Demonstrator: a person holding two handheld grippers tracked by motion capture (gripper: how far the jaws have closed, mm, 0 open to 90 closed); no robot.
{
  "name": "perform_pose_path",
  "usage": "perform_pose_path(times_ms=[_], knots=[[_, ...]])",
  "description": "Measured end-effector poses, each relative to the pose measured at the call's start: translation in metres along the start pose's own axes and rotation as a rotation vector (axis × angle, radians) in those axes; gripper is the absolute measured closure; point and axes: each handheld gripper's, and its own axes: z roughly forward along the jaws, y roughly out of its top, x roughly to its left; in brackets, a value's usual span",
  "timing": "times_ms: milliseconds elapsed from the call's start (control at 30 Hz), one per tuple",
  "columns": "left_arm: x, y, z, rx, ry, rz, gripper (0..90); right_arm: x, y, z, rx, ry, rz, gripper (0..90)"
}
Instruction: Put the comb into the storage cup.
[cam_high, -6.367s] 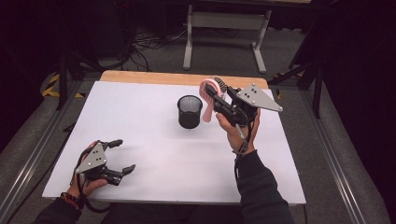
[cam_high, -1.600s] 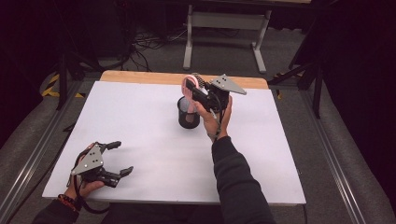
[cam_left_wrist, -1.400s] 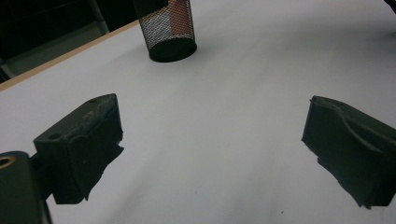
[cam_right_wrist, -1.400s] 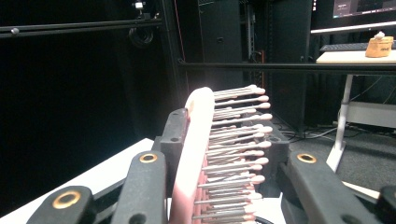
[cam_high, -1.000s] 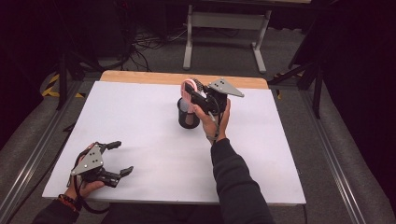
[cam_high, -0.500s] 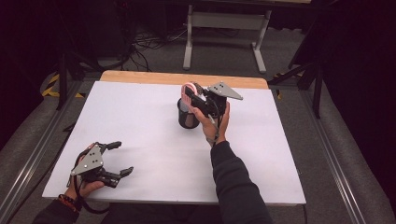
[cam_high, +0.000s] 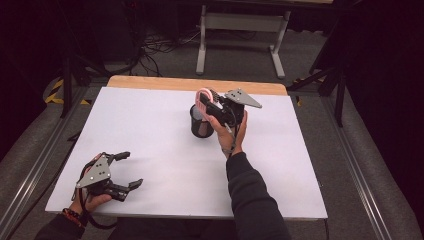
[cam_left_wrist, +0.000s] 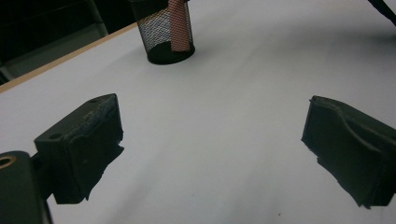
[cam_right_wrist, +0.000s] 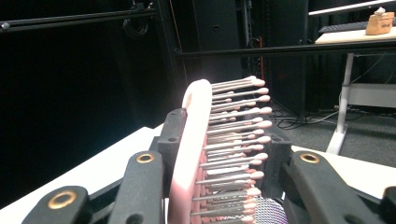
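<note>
Two grippers: right gripper (cam_high: 209, 105), clamping pink bristled hairbrush (cam_high: 201, 98), has lowered its handle into black mesh cup (cam_high: 199, 126); left gripper (cam_high: 120, 169), seven o'clock, idles agape; release likely follows.

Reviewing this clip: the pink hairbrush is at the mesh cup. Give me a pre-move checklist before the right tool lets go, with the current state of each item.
1. Right tool clamped on the pink hairbrush: ok, jaws on both sides of the head.
2. Handle inside the mesh cup: ok, pink handle seen through the mesh.
3. Handle resting on the cup's bottom: cannot tell.
4. Cup upright on the white table: ok.
5. Left tool out of the way: ok, open, near the table's front corner.
</note>
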Motion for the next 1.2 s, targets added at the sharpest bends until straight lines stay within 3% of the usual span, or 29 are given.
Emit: perform_pose_path(times_ms=[400,567,767,1200], knots=[[0.000,0.000,0.000,0.005,0.001,0.003,5.7,-0.011,-0.008,-0.002,0.032,-0.039,0.006,58.2],[0.000,0.000,0.001,0.008,0.001,0.005,5.7,-0.014,-0.012,-0.002,0.053,-0.065,-0.022,57.9],[0.000,0.000,0.001,0.008,0.000,0.005,5.7,-0.017,-0.015,-0.003,0.065,-0.083,-0.020,55.3],[0.000,0.000,0.002,0.013,-0.002,0.006,5.7,-0.020,-0.022,-0.003,0.094,-0.100,-0.032,53.5]])
